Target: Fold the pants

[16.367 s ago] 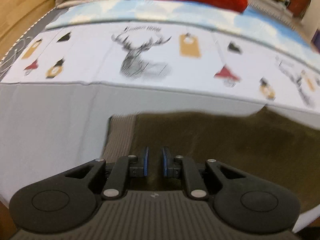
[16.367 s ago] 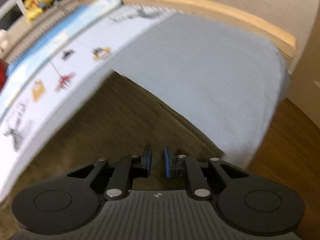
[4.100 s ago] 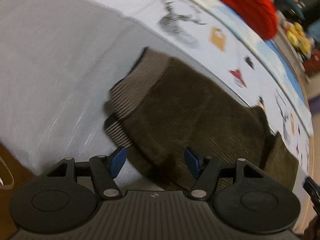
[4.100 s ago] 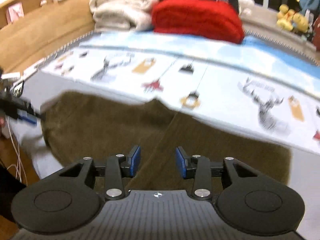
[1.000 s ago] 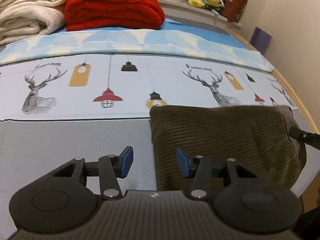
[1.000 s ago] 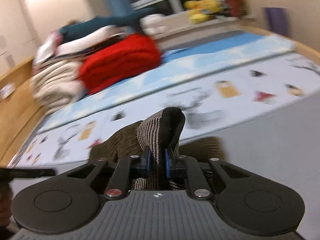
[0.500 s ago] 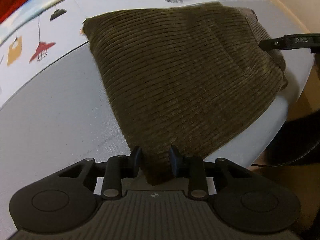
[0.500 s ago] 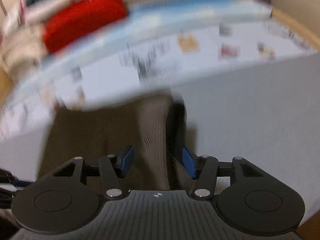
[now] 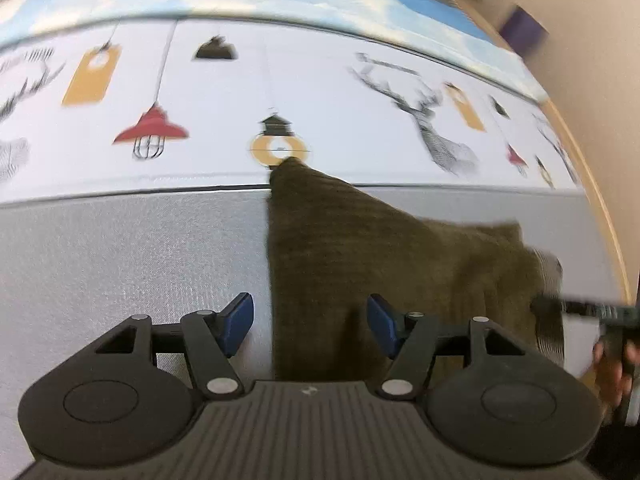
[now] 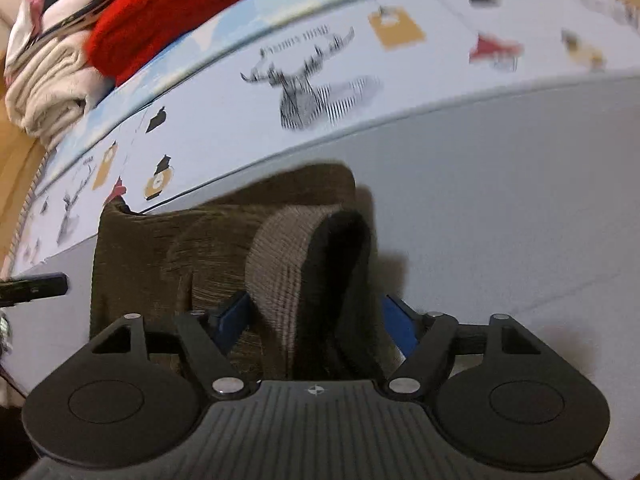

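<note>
Grey bed sheet (image 9: 120, 248) carries the folded pants (image 9: 360, 248); left claw (image 9: 310, 324) and right claw (image 10: 316, 320) (both released) hover low, straddling its near edges.

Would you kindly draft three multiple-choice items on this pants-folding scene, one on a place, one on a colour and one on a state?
1. Where do the pants lie?
A. on the grey part of the bed cover
B. on the red blanket
C. on the floor

2. What colour are the gripper pads?
A. yellow
B. blue
C. white

3. How does the right gripper stand?
A. shut on the cuff
B. shut on nothing
C. open around the ribbed cuff

Answers:
1 A: the pants rest on the grey bed cover.
2 B: the left gripper shows blue pads.
3 C: the right gripper is spread, the ribbed cuff loose between its pads.
</note>
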`<state>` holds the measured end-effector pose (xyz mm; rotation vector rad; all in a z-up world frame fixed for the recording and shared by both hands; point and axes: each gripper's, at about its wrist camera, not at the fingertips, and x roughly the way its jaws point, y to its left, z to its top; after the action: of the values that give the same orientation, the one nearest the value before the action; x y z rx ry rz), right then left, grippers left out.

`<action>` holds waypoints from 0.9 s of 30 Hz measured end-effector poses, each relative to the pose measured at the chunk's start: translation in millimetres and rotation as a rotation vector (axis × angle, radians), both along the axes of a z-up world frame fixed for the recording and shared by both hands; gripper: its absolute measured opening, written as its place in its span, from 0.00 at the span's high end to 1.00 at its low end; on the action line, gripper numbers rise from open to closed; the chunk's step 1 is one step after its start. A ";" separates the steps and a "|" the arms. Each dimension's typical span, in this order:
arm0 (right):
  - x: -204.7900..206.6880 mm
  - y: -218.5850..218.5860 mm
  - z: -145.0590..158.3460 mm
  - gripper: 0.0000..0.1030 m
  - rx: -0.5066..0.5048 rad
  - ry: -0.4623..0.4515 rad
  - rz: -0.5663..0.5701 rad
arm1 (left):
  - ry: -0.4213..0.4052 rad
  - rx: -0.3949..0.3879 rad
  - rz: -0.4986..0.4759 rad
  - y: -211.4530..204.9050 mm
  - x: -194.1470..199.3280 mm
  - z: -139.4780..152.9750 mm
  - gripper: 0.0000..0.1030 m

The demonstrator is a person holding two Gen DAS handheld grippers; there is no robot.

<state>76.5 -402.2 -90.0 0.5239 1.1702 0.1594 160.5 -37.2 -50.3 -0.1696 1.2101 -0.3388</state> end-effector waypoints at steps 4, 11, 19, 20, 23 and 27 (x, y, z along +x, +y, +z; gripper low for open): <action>8.8 -0.7 -13.4 0.16 0.035 0.005 0.018 | 0.079 -0.083 0.034 -0.1 31.2 -23.4 0.30; 12.1 4.8 -23.5 0.20 0.040 -0.021 0.044 | 0.164 -0.159 0.021 1.2 62.0 -58.2 0.31; 30.4 5.9 10.9 0.54 0.086 -0.194 0.024 | -0.049 -0.165 -0.016 8.4 70.5 -6.4 0.72; 36.2 8.9 18.3 0.54 0.101 -0.233 0.023 | -0.093 -0.172 0.000 14.4 72.5 3.4 0.72; 57.3 25.0 33.6 0.53 0.107 -0.317 0.060 | -0.231 -0.136 0.033 26.4 78.9 24.2 0.68; 93.7 46.4 33.1 0.41 0.019 -0.320 0.046 | -0.321 -0.029 0.135 38.6 89.4 27.2 0.63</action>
<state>170.2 -355.8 -56.9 0.4681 0.8695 0.2838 249.9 1.5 -23.1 -0.2126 0.8722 -0.2547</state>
